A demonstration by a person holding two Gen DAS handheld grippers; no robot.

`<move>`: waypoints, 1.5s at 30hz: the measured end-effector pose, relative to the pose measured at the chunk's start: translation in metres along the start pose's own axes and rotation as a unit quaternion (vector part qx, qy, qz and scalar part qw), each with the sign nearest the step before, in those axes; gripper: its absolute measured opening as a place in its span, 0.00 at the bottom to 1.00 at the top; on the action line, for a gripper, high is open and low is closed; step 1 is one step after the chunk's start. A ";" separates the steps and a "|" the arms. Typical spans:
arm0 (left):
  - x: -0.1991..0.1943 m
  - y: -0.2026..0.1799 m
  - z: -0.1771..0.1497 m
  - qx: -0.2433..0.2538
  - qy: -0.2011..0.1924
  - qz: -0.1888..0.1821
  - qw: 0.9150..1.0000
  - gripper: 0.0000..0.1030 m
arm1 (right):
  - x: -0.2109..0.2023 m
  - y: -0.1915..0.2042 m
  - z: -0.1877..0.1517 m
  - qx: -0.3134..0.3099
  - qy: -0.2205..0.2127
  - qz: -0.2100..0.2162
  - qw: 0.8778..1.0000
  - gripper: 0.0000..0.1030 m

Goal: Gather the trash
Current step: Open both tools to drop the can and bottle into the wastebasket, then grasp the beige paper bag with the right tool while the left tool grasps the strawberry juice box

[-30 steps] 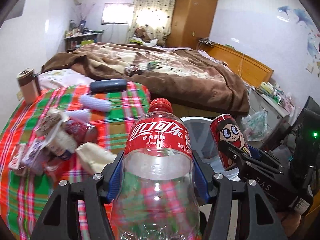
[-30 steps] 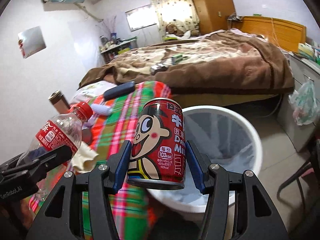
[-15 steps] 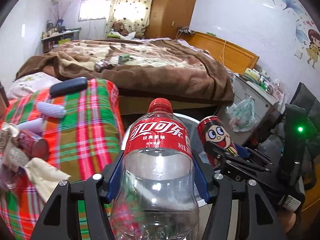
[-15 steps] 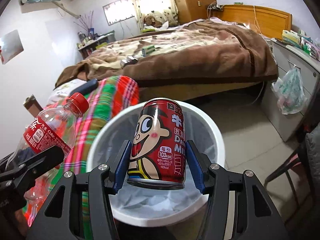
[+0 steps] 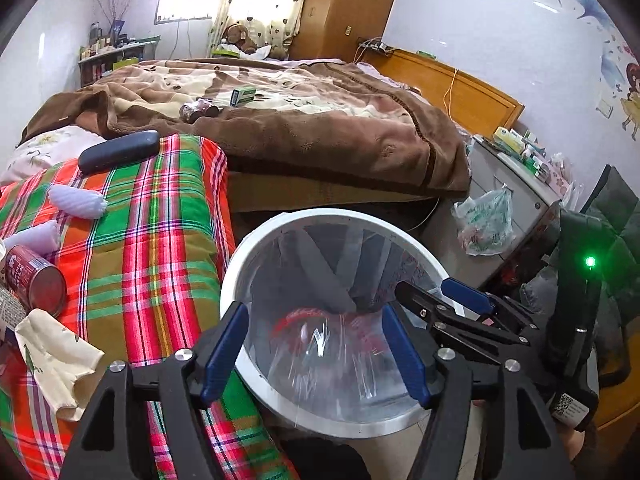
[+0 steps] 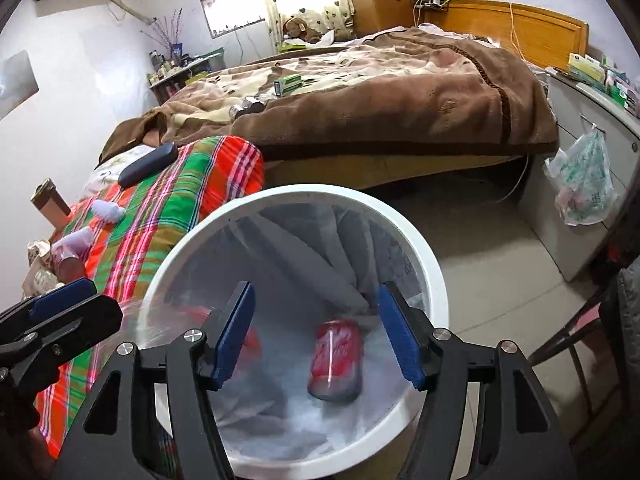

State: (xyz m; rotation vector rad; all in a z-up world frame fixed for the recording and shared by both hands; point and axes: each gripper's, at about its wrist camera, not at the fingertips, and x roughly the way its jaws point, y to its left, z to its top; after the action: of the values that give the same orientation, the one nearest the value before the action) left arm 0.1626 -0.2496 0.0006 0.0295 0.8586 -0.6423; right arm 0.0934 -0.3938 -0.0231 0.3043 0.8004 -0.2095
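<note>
A white trash bin (image 5: 244,256) with a grey liner stands on the floor beside the plaid bedding; it also shows in the right wrist view (image 6: 434,276). My left gripper (image 5: 316,350) is open above the bin, and the clear cola bottle (image 5: 320,344) is a blur falling inside it. My right gripper (image 6: 316,332) is open above the bin, and the red milk can (image 6: 336,360) is blurred as it drops into the liner. The right gripper also shows in the left wrist view (image 5: 436,300). More trash lies on the plaid bedding: a red can (image 5: 34,278) and a crumpled paper (image 5: 60,364).
The plaid blanket (image 5: 152,240) is left of the bin. A brown-blanketed bed (image 5: 320,120) lies beyond, with a small green box (image 5: 243,96) and a dark can (image 5: 200,110) on it. A grey cabinet (image 6: 592,152) with a hanging plastic bag (image 6: 584,184) is at right.
Both grippers have opened over the bin. The cola bottle and the milk can have left the jaws and are falling into the bin.
</note>
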 end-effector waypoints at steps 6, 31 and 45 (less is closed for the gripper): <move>-0.011 0.007 -0.004 -0.004 -0.004 0.009 1.000 0.68 | -0.007 0.001 0.000 0.001 -0.014 -0.008 1.000 0.64; -0.105 0.088 -0.047 -0.061 -0.059 0.104 0.991 0.68 | -0.031 0.084 -0.016 -0.045 -0.043 0.073 0.995 0.63; -0.156 0.192 -0.086 -0.153 -0.075 0.181 0.969 0.68 | -0.018 0.154 -0.036 -0.112 -0.014 0.121 0.986 0.63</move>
State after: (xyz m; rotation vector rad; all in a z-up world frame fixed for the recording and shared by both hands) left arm 0.1313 0.0105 0.0113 -0.1377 0.7723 -0.1634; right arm 0.1024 -0.2360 -0.0049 0.1843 0.7451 0.1038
